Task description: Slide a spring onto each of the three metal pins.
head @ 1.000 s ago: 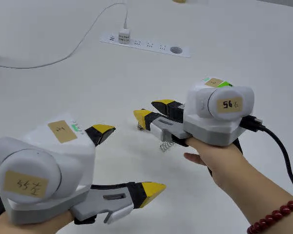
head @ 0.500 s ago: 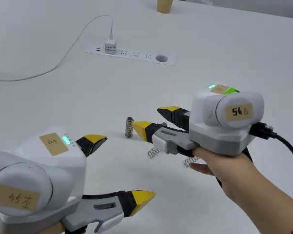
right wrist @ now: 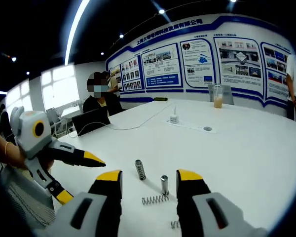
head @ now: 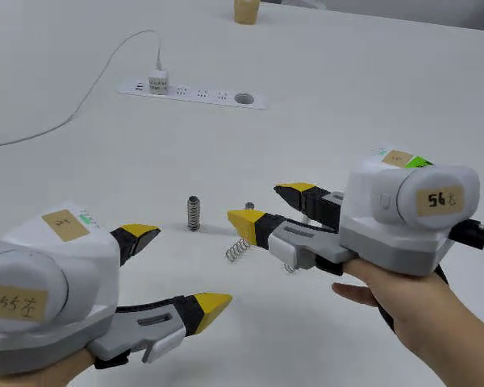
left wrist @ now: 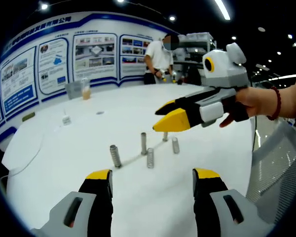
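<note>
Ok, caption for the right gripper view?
Open right gripper frames a bare upright metal pin and a loose coiled metal spring lying on the white table.

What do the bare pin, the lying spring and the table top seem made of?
The pin looks like bare metal: grey, smooth, shiny. The spring seems thin steel wire: silvery open coils. The table top is white and smooth, perhaps laminate or painted board; I cannot tell which.

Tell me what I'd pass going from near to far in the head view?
Nearest first: left gripper → lying spring → upright spring → power strip → cup.
</note>
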